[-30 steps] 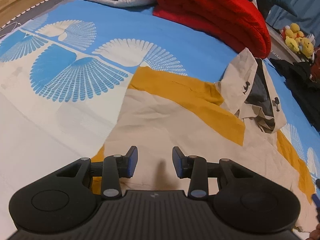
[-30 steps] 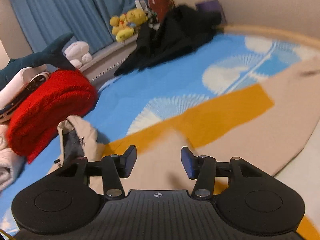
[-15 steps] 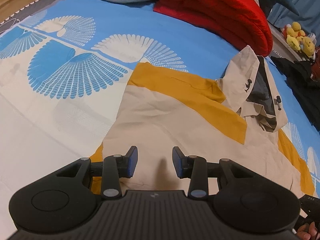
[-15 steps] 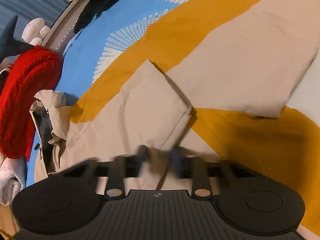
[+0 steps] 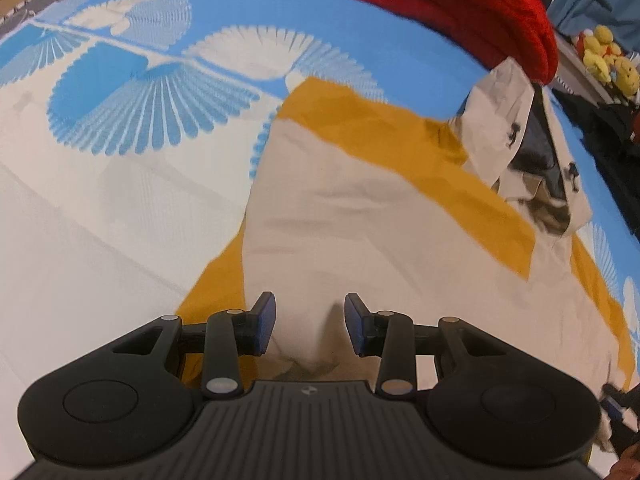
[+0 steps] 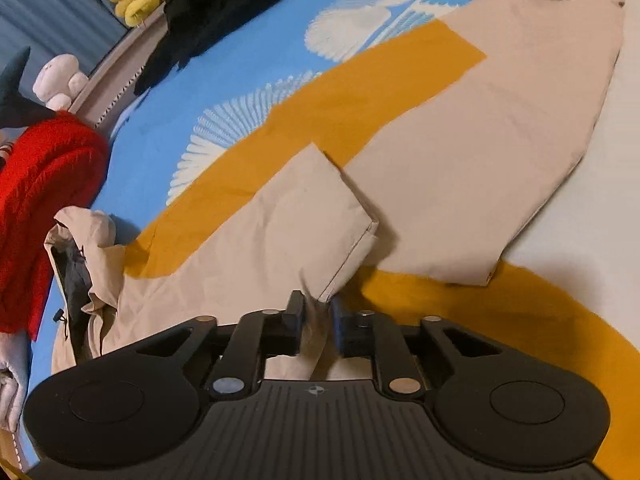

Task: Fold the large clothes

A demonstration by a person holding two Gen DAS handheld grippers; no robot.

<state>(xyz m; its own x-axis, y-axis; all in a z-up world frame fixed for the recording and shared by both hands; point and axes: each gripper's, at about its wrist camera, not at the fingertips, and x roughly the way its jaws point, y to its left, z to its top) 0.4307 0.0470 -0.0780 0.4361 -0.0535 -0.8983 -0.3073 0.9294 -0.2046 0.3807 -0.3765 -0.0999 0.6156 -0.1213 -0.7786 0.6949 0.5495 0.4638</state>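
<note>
The left gripper (image 5: 307, 322) is released, its fingers straddling a raised pucker of the beige-and-mustard jacket (image 5: 360, 216), which stretches away ahead toward the hood. The right gripper (image 6: 318, 322) pinches jacket cloth, the folded sleeve (image 6: 296, 224) running ahead-left.

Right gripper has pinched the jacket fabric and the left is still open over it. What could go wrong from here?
1. The right gripper holds only a thin fold of the jacket near the sleeve cuff; a pull may slip it free.
2. The left gripper is open with a fabric ridge between its pads; closing may bunch extra layers.
3. The hood lies crumpled beside the red blanket; lifting could drag it along.
</note>
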